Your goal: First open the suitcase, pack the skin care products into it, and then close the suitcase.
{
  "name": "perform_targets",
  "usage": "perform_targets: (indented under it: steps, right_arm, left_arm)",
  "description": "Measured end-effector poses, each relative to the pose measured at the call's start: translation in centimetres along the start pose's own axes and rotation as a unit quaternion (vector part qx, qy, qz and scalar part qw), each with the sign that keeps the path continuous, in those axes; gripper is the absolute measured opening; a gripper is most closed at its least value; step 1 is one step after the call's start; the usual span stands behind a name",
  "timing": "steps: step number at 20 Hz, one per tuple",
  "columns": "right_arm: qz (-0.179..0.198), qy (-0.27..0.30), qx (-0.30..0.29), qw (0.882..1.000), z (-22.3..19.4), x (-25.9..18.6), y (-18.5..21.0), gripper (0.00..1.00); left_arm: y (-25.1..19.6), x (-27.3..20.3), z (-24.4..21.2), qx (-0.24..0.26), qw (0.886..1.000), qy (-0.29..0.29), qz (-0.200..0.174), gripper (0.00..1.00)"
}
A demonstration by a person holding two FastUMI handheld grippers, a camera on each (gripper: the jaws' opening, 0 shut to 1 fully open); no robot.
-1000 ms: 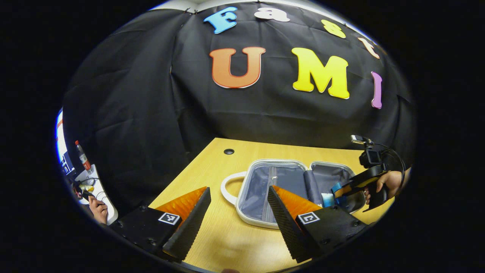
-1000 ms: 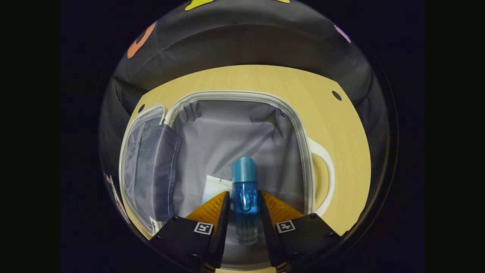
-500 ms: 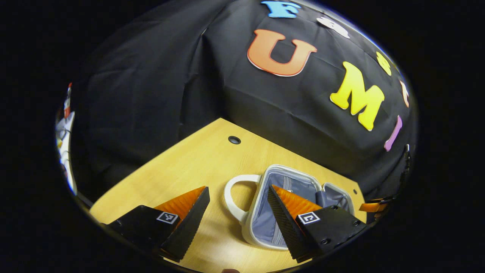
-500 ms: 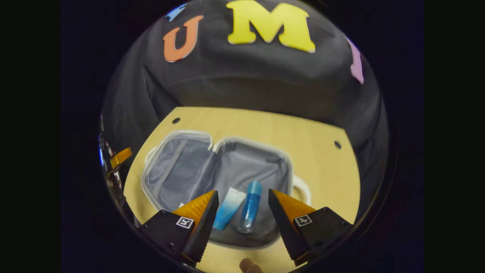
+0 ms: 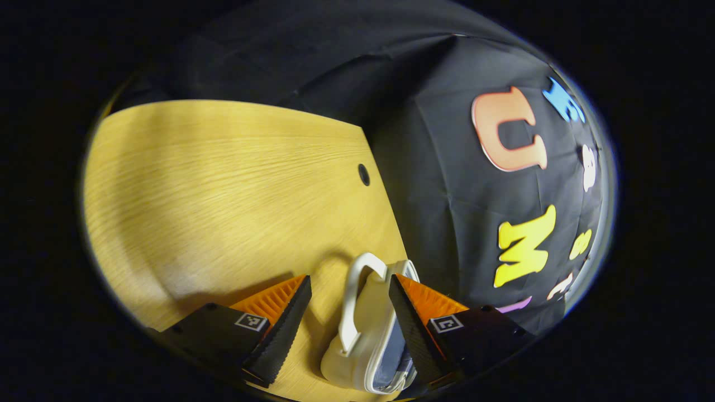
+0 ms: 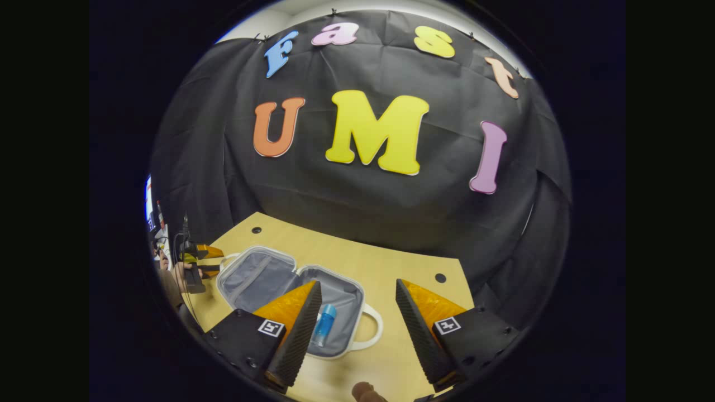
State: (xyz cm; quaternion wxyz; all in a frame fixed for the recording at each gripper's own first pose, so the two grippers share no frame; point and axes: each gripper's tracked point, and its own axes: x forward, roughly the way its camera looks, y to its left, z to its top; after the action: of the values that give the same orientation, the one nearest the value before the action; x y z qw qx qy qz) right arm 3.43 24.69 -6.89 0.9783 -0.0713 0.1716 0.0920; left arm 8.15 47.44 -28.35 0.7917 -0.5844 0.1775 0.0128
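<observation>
Straddling the suitcase (image 5: 363, 340) handle (image 5: 353, 301), left claw (image 5: 349, 312) gapes; no legible writing.

Both the left gripper (image 5: 346, 310) and right gripper (image 6: 357, 312) have black ribbed fingers, orange backs and square black-and-white markers.

No readable text or brand is showing on anything here. Small square black-and-white coded markers are sitting on the fingers (image 6: 271, 328) of each gripper, but they are carrying no legible characters.
</observation>
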Motion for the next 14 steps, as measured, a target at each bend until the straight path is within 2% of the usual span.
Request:
perform_targets:
  steps: [1,3,5,6,8,9,11,14]
  right_arm:
    - [-0.007,-0.002,0.003,1.000,-0.2,-0.9,-1.0,0.79]
    - [-0.026,-0.005,0.011,1.000,-0.6,-2.3,-3.0,0.79]
    - [-0.048,-0.006,0.022,0.999,-1.3,-3.4,-4.9,0.79]
    - [-0.059,-0.005,0.028,0.998,-1.6,-3.9,-5.8,0.79]
    - [-0.074,-0.007,0.040,0.996,-2.2,-4.7,-7.0,0.79]
    - [-0.079,-0.009,0.043,0.996,-2.5,-5.1,-7.5,0.79]
    - [-0.090,-0.012,0.041,0.995,-2.9,-5.8,-8.5,0.79]
    - [-0.102,-0.037,0.044,0.993,-2.0,-6.9,-10.1,0.77]
  left_arm:
    - [0.0,0.2,-0.2,-0.017,1.000,0.001,-0.007,0.88]
    - [0.0,0.6,-0.6,-0.034,0.999,0.009,-0.023,0.79]
    - [0.3,1.1,-1.1,-0.038,0.999,0.018,-0.024,0.68]
    - [0.3,1.2,-1.1,-0.042,0.999,0.019,-0.023,0.40]
    - [0.3,1.2,-1.1,-0.061,0.998,0.014,-0.023,0.06]
    - [-0.1,1.1,-1.2,-0.066,0.997,0.014,-0.033,0.15]
    - [-1.6,0.0,-1.2,-0.075,0.995,0.018,-0.062,0.12]
    - [-2.0,-0.1,-1.7,-0.035,0.998,0.028,-0.039,0.07]
